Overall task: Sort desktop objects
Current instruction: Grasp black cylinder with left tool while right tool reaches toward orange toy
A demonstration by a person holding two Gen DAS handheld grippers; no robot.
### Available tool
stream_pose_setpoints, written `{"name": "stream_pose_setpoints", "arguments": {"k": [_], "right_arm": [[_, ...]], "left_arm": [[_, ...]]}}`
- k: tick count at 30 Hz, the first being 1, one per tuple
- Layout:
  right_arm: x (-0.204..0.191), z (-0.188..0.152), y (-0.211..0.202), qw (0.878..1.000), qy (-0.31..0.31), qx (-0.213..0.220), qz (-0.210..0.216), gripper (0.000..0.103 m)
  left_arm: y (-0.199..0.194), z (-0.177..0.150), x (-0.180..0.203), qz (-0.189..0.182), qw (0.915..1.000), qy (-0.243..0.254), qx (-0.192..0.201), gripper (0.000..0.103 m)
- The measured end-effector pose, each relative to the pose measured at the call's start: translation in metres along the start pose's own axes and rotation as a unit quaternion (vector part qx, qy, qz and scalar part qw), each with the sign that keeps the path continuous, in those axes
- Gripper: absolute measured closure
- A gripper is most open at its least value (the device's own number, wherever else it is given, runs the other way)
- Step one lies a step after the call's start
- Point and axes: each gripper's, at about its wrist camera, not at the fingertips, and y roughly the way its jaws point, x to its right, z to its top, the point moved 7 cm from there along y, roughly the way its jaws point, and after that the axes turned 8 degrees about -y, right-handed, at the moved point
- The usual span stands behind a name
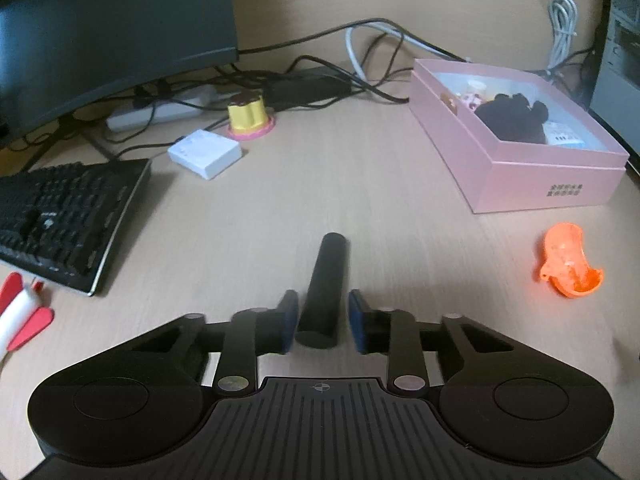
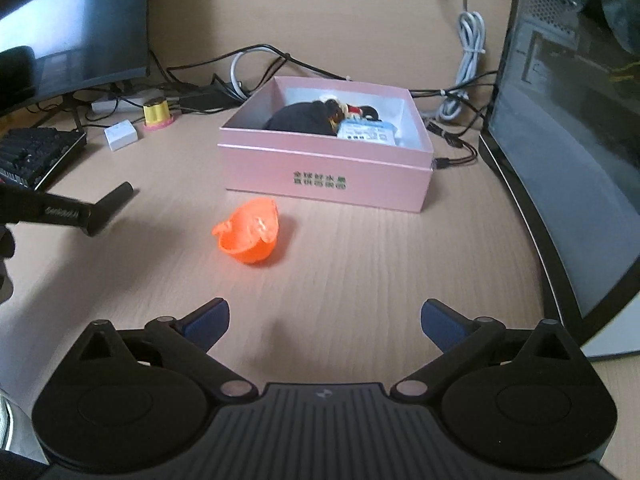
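While the matte black cylinder [image 1: 323, 292] is lying on the pale wood-grain desk [image 1: 280, 208], the left gripper [image 1: 323, 322] is pinching its near end between blue pads. The right gripper [image 2: 324, 326] is hovering spread wide, holding nothing (the translucent orange plastic shell [image 2: 249, 236] is sitting ahead of it, just before the open pink cardboard box [image 2: 324, 176]).

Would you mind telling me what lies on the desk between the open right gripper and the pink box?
In the right wrist view, only the orange toy lies between the right gripper and the pink box; otherwise bare desk.
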Motion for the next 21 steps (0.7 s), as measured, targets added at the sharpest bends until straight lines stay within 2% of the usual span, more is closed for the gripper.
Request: {"name": "stream_pose_setpoints", "arguments": {"k": [4,13,21], "right_arm": [[-0.002,-0.003,0.002,1.000,-0.001,-0.007,0.000,0.001],[-0.023,0.004,0.008,0.999,-0.033,-0.003,0.017,0.000],[-0.038,0.005,0.012,0.998,-0.055,-0.003,0.034,0.000]], "left_arm": [[-0.004,-0.004,0.006,-0.013,0.9999,0.006,0.000,0.080],[-0.033,-0.038,0.025,-0.071,0.9971,0.006,-0.025,0.077],[-0.041,-0.045,0.016,-0.047,0.9986,0.015,-0.018,0.064]]}}
